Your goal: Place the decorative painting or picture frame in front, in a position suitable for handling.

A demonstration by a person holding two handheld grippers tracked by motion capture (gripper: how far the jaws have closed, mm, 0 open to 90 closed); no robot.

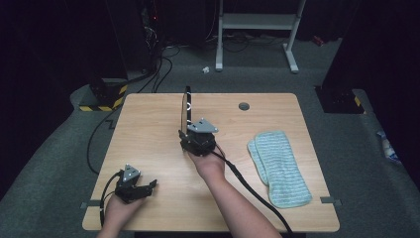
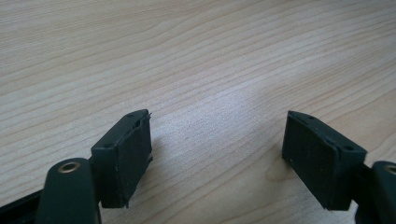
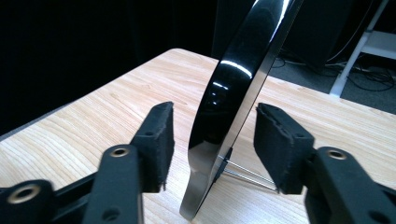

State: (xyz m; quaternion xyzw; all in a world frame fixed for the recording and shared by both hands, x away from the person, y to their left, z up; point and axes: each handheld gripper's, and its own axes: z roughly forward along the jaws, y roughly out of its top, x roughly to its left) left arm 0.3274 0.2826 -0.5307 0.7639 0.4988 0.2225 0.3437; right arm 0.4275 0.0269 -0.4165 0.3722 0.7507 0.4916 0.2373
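A thin, glossy black disc (image 1: 186,110) stands on edge in the middle of the wooden table (image 1: 148,129), propped by a thin wire stand (image 3: 247,173). In the right gripper view the disc's edge (image 3: 233,93) rises between the two pads. My right gripper (image 1: 186,135) (image 3: 212,144) straddles its lower edge, open, with a gap on each side and neither pad touching. My left gripper (image 1: 151,186) (image 2: 217,154) rests low over the table's front left, open, with only bare wood between its pads.
A folded, light-green striped cloth (image 1: 278,166) lies on the right part of the table. A small round cable hole (image 1: 243,106) sits near the far edge. Cables trail from both grippers; beyond the table are dark floor and a white frame (image 1: 257,29).
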